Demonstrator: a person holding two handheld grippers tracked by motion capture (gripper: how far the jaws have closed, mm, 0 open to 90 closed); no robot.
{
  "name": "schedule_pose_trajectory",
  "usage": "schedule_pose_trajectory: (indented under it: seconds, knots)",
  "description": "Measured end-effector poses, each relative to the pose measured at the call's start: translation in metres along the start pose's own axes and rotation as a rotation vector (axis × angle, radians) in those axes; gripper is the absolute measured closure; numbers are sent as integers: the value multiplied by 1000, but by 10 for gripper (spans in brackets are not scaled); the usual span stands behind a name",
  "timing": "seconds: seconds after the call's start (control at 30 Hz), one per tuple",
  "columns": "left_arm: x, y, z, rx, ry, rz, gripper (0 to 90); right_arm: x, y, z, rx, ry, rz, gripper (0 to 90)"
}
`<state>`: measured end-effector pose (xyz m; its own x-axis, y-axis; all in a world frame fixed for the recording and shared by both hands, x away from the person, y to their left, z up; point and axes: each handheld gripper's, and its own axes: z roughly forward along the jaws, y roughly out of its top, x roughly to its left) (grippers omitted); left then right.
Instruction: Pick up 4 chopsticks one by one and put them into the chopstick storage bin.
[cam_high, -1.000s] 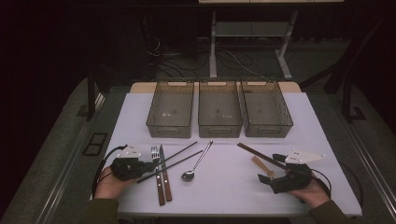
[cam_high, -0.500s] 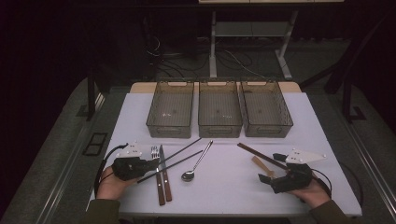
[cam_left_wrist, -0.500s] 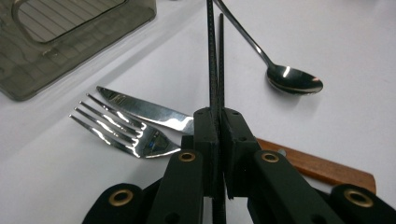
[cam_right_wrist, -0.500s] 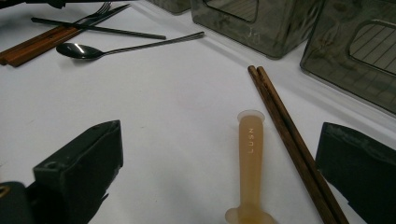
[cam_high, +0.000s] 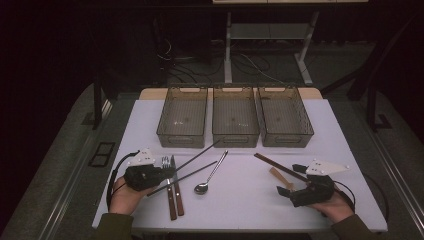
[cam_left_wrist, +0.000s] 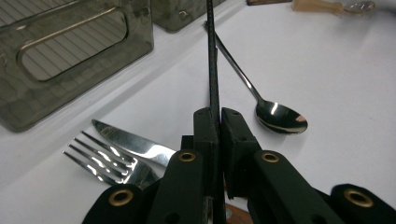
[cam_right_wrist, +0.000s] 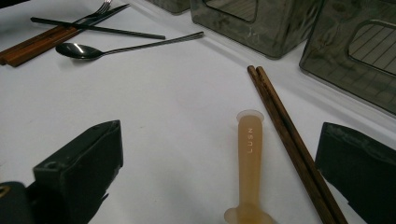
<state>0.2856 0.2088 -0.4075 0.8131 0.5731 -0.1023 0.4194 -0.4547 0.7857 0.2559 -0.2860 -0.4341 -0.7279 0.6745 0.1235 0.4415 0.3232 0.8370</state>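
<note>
Where the high view looks down on the white bench, the left claw sits at the near left, clamped on a black chopstick that slants up toward the three mesh bins. A second black chopstick lies just beside it, crossing the fork and knife, with a metal spoon to their right. The right claw rests near a pair of brown chopsticks.

Seen from the left gripper view, both jaws of the left claw are pressed tight on the black chopstick, which runs straight ahead above the spoon.

Along the right gripper view, the right claw stands wide open, its jaws either side of a tan plastic handle and the brown chopsticks, touching neither.
</note>
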Motion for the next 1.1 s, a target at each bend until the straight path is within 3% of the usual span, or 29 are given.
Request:
schedule_pose_trajectory:
  seconds: [0.67,1.1]
  knots:
    - [4,19,3,-50,10,-21,850,0,0,0,3,-1,6,13]
    - [16,37,12,-82,23,-30,850,0,0,0,4,-4,4,14]
